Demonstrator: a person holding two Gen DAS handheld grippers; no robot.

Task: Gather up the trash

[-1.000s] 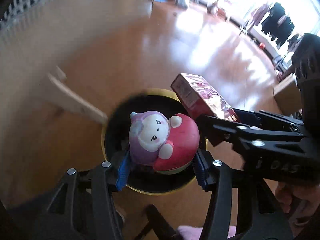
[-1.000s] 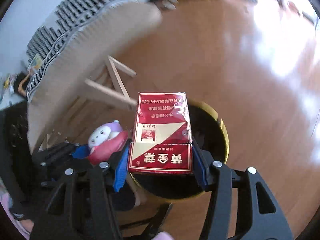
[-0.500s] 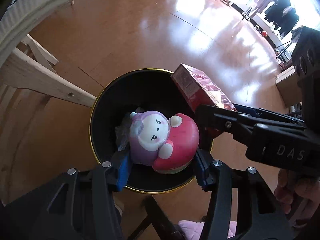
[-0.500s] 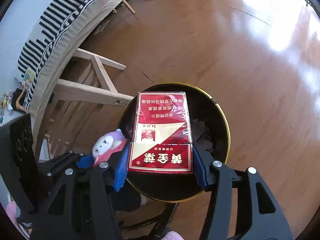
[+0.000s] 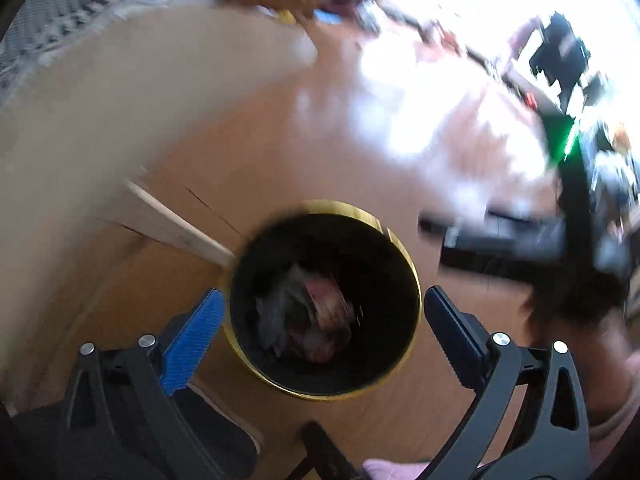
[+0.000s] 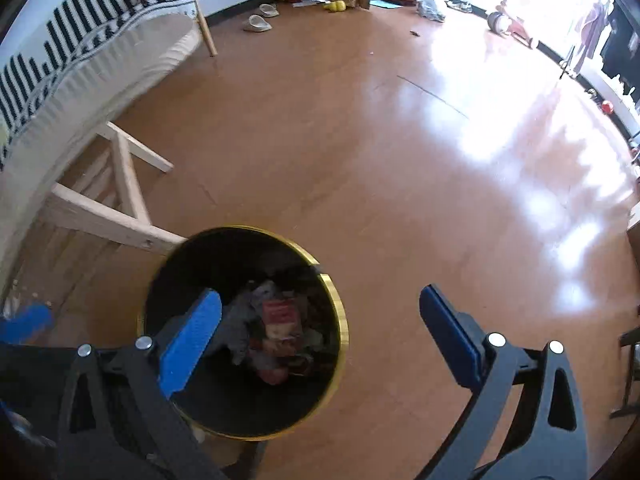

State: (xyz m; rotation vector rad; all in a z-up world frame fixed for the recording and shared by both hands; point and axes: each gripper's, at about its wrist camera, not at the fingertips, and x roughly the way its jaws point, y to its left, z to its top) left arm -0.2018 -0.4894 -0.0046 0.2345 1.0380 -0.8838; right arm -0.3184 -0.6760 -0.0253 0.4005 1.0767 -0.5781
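Both the left gripper (image 5: 320, 312) and right gripper (image 6: 320, 312) are opening, empty; the round black gold-rimmed bin (image 6: 338, 312) lies at six o'clock beneath, nearer the left.

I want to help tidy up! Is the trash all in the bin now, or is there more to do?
Done: the red cardboard pack lies inside the round black bin with the gold rim, on grey crumpled scraps.

In hand: nothing. The left gripper and right gripper are opening above the bin, with nothing between their jaws.

Left: a small scrap on the far wooden floor may still need collecting.
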